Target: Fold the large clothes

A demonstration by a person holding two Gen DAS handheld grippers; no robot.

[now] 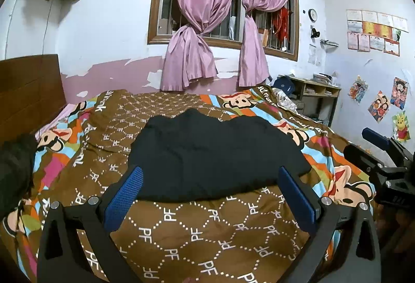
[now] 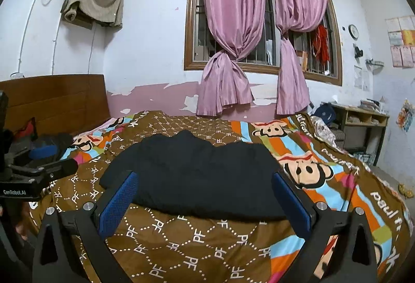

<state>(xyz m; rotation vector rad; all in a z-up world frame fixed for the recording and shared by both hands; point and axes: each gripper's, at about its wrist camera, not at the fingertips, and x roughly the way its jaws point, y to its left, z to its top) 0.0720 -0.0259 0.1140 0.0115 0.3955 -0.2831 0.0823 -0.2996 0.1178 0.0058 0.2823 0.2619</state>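
A black garment (image 1: 215, 153) lies folded in a rough rectangle on the bed, also in the right wrist view (image 2: 197, 176). My left gripper (image 1: 210, 174) is open and empty, its blue pads (image 1: 124, 197) wide apart just in front of the garment's near edge. My right gripper (image 2: 205, 179) is open and empty too, held above the near edge of the garment. The right gripper also shows at the right edge of the left wrist view (image 1: 373, 150). The left gripper shows at the left edge of the right wrist view (image 2: 44, 158).
The bed has a brown patterned cover (image 1: 207, 231) with cartoon monkey faces. A wooden headboard (image 1: 28, 91) stands at the left. Another dark garment (image 1: 13, 171) lies at the bed's left side. A window with pink curtains (image 1: 215, 23) and a small desk (image 1: 316, 96) stand behind.
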